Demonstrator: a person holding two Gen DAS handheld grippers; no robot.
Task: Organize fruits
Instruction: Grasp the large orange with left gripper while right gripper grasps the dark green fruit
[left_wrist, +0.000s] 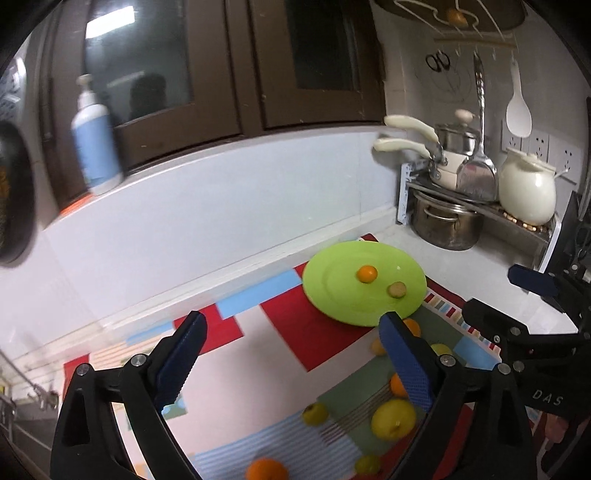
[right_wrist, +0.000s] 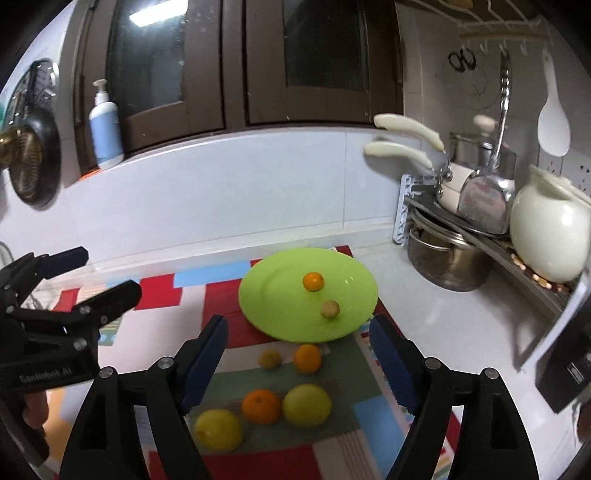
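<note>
Two small fruits, an orange one (right_wrist: 313, 281) and a brownish one (right_wrist: 329, 308), lay apart on the green plate (right_wrist: 273, 317); five more lay on the patchwork mat (right_wrist: 373, 404) near it. Both the left gripper (left_wrist: 291, 363) and right gripper (right_wrist: 297, 363) hung spread and empty above the bench (right_wrist: 436, 314).

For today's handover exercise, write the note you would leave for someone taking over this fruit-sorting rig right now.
Left tongs: open, nothing between them.
Right tongs: open, nothing between them; both hang above the mat.
Green plate: sits on the patterned mat and holds a small orange and a small brownish fruit.
Left on the mat in front of the plate: two oranges, two large yellow fruits, one small yellow fruit. The left view shows more fruit nearer the camera.
Done: two fruits plated. Left: the rest.
</note>
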